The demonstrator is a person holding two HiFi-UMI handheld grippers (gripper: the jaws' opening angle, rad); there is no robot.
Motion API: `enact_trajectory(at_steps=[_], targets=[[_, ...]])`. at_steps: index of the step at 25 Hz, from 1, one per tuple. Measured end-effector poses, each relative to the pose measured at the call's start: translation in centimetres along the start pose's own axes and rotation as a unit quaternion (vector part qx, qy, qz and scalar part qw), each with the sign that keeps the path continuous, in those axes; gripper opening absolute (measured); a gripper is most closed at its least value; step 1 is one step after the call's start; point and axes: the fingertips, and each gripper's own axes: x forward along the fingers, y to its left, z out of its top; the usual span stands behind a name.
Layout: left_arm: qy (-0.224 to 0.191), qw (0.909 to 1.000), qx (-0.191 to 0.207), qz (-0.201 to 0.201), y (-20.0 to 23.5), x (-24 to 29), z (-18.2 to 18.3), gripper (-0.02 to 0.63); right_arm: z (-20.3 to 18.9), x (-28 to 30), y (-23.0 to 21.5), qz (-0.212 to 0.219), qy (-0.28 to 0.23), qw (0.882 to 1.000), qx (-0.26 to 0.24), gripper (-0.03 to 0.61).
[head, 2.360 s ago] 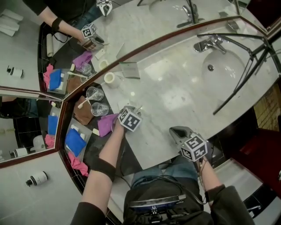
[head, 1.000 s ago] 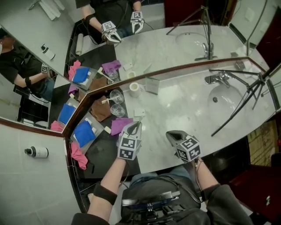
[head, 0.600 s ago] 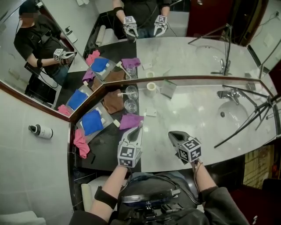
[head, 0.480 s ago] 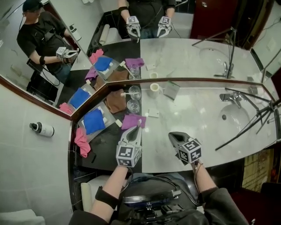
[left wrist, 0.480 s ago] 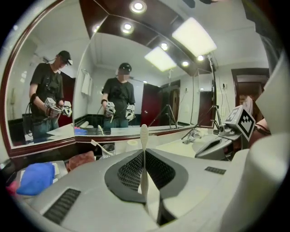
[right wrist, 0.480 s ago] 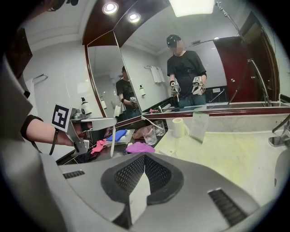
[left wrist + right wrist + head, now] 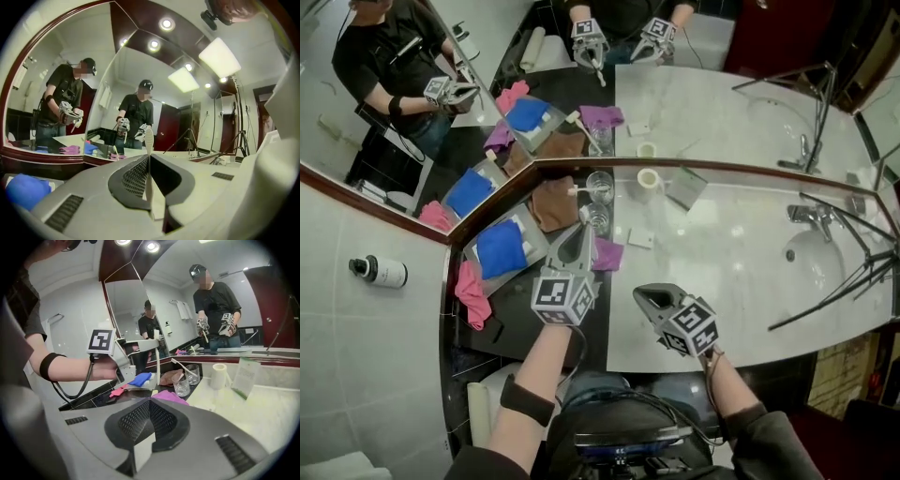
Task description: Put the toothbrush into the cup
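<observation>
Slim white plastic toothbrush [image 7: 148, 140], clamped between the jaws of the left gripper [image 7: 149, 161].
No writing can be read: the green print on the white folded card [image 7: 247, 373] is too small (the gripper cubes show only black-and-white squares). The toothbrush stands about upright, crossing the jaws' line, broader end up, held in the air near a clear glass tumbler [image 7: 181, 384] and a white cup [image 7: 218, 376]. The right gripper [image 7: 150, 401] is closed on nothing.
</observation>
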Motion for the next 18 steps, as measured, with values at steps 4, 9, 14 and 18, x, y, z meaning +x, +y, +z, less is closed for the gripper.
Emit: enact_trajectory(at_steps=[4, 9, 14, 18], targets=[[-0.027, 0.9996, -0.009, 0.001, 2.1, 2.2, 0.8, 0.012, 0.9, 3.3, 1.4, 0.035, 0.003, 0.999, -0.011, 0.018], [-0.055, 0.9984, -0.01, 0.003, 4.5, 4.3, 0.5, 0.012, -0.1, 7.5, 2.2, 0.065, 0.02, 0.997, -0.026, 0.018], [-0.087, 0.9961, -0.01, 0.009, 6.5, 5.7, -0.6, 0.012, -1.6, 10.6, 2.4, 0.079, 0.036, 0.996, -0.033, 0.018], [-0.099, 0.9949, -0.015, 0.018, 7.5, 6.4, -1.9, 0.013, -2.5, 11.8, 2.3, 0.083, 0.041, 0.995, -0.029, 0.018]])
